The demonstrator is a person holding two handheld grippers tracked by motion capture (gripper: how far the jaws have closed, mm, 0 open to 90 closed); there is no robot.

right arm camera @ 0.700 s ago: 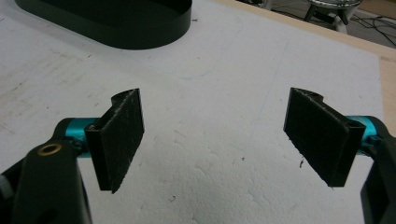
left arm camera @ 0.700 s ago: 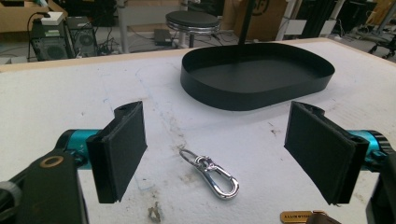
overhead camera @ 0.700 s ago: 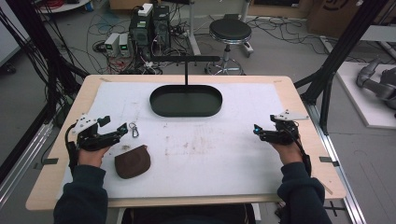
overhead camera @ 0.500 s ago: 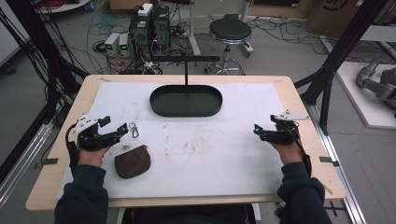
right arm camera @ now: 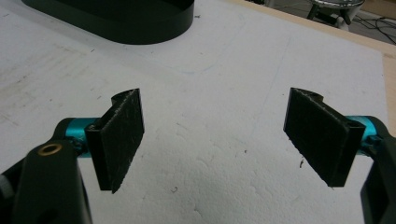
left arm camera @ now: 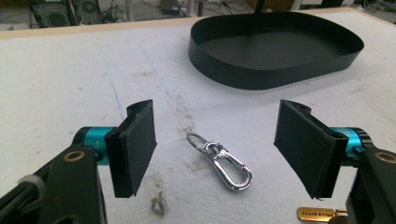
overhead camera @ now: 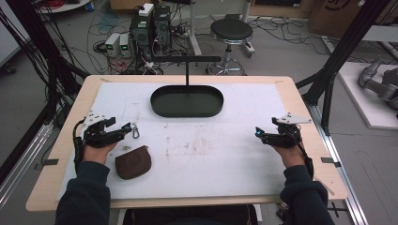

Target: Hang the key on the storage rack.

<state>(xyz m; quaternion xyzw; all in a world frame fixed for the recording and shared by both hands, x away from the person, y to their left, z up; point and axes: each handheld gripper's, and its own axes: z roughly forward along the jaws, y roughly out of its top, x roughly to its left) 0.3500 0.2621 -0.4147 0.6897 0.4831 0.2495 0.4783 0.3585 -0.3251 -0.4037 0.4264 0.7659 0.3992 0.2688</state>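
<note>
Now the silver snap hook (left arm camera: 219,161) is seen lying flat on the white worktop (overhead camera: 220,154), just ahead of the left gripper (overhead camera: 127,127) and between the lines of its two jaws, touched by neither. Compared with the high views from a moment earlier, hardly anything is found to have shifted: the clip lies in the same spot, the brown pouch (overhead camera: 133,162) is unmoved beside the left forearm, and both hands are held where they were. From that, the pick-up is judged not yet begun; the approach looks finished and only the closing on the clip is left.

The left gripper is held wide open, its pads (left arm camera: 137,147) well apart and nothing pressed between them, resting low over the worktop. A gold key tag (left arm camera: 322,213) is glimpsed at the bottom edge of the left gripper view, just beside the right-hand jaw.

The right gripper (overhead camera: 259,133) is likewise spread open and empty over bare worktop at the far side, well apart from the clip. Farther back, the black oval tray (overhead camera: 187,111) stands with nothing visible inside it.
</note>
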